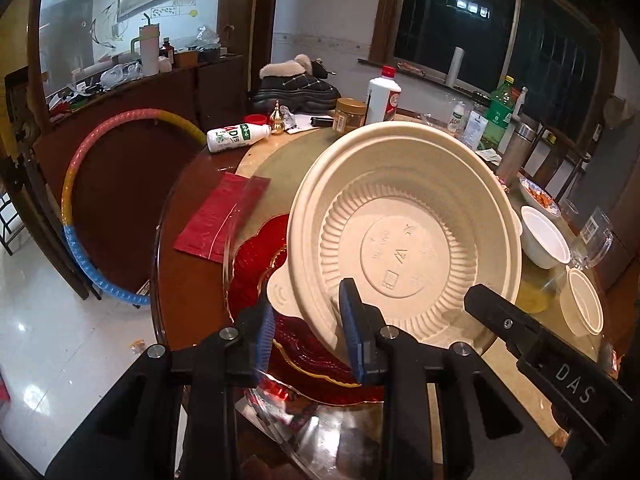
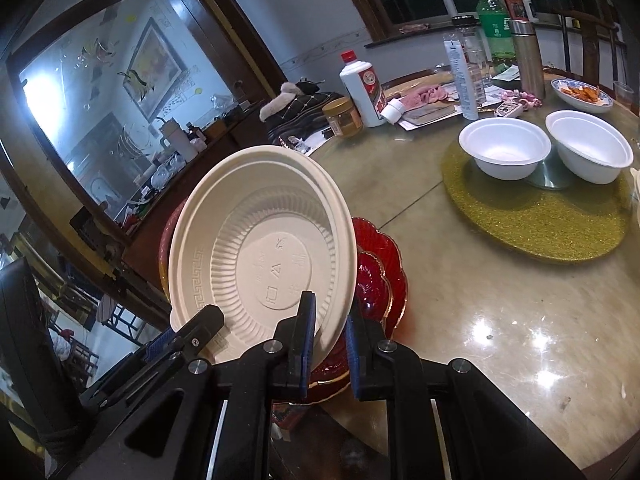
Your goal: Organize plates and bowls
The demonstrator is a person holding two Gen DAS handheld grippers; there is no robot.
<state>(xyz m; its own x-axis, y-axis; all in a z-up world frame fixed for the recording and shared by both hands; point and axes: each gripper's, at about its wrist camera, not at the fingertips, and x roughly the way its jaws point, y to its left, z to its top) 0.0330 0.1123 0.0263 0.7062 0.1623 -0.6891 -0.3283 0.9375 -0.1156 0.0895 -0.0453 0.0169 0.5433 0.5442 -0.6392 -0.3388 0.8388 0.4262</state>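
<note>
Both grippers (left (image 1: 310,336), right (image 2: 328,338)) pinch beige bowl (image 1: 404,236), tilted, hollow facing cameras

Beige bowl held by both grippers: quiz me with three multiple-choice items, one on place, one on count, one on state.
1. Where is the red plate relative to the beige bowl?
A. Beneath and behind it
B. Stacked inside it
C. On the gold mat

2. How many white bowls stand on the gold mat?
A. One
B. Two
C. Four

3. How is the beige bowl held?
A. Flat on the table
B. Upside down on the mat
C. Tilted, rim pinched by both grippers

Answers:
1 A, the red plate shows under the bowl's lower edge.
2 B, the right wrist view shows one white bowl beside another.
3 C, the left gripper and right gripper each clamp its rim between their fingers.
</note>
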